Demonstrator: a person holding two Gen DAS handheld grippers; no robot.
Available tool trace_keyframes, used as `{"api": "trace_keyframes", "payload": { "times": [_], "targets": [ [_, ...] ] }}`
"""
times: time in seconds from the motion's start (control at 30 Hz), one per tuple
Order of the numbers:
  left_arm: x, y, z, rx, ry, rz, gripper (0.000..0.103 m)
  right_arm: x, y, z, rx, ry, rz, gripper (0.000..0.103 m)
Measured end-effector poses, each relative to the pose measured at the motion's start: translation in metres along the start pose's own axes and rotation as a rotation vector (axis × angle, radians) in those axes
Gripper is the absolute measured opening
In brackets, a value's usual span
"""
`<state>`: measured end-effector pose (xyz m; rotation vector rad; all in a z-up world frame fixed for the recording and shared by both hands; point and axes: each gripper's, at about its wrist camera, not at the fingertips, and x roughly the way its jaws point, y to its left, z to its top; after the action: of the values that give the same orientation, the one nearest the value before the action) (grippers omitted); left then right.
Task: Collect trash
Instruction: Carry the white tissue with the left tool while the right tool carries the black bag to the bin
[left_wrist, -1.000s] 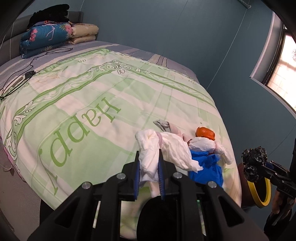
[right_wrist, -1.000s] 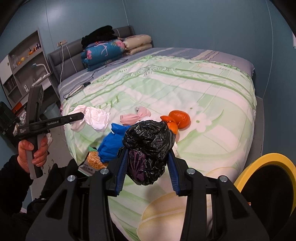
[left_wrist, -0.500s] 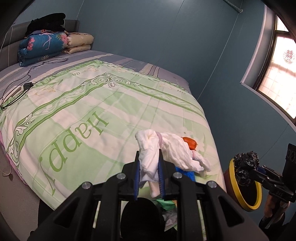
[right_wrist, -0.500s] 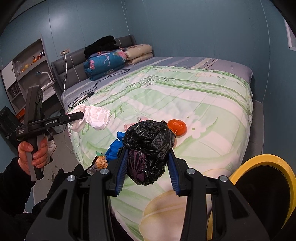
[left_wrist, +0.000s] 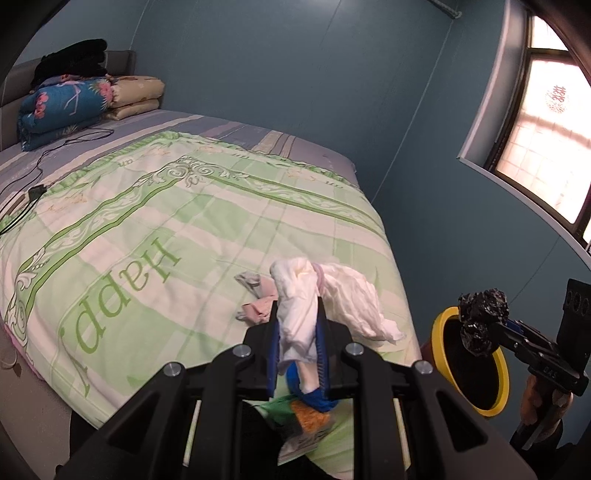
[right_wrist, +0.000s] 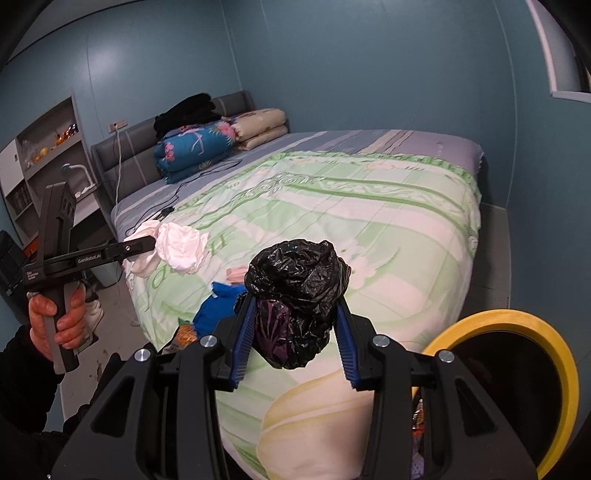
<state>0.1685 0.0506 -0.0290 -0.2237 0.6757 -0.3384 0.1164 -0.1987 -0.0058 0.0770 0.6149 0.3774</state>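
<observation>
Right wrist view: your right gripper clamps a black bag near the bin; left gripper pinches white tissue. Neither dropped yet; blue wad and pink scraps remain on the bed.

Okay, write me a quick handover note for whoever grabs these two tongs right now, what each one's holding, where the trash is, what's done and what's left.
Left tongs: shut on a crumpled white tissue wad, held above the foot of the bed.
Right tongs: shut on a balled black plastic bag, held beside the yellow-rimmed bin.
Done: both pieces are lifted off the bed; neither is in the bin yet.
Left: drop both in the bin, then collect what lies on the quilt near the foot: the blue piece, the pink scraps and the snack wrapper.
</observation>
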Motion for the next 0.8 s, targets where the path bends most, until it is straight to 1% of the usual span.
{"api": "trace_keyframes", "payload": {
  "times": [0.47, 0.57, 0.8],
  "targets": [
    [0.025, -0.067, 0.010, 0.050, 0.025, -0.143, 0.015, -0.040, -0.045, -0.001, 0.074, -0.084, -0.093, 0.038],
    [0.032, -0.081, 0.008, 0.054, 0.039, -0.176, 0.015, -0.047, -0.053, 0.001, 0.090, -0.099, -0.105, 0.038],
    [0.047, -0.108, 0.006, 0.082, 0.076, -0.225, 0.015, -0.063, -0.069, 0.003, 0.118, -0.133, -0.147, 0.038]
  ]
}}
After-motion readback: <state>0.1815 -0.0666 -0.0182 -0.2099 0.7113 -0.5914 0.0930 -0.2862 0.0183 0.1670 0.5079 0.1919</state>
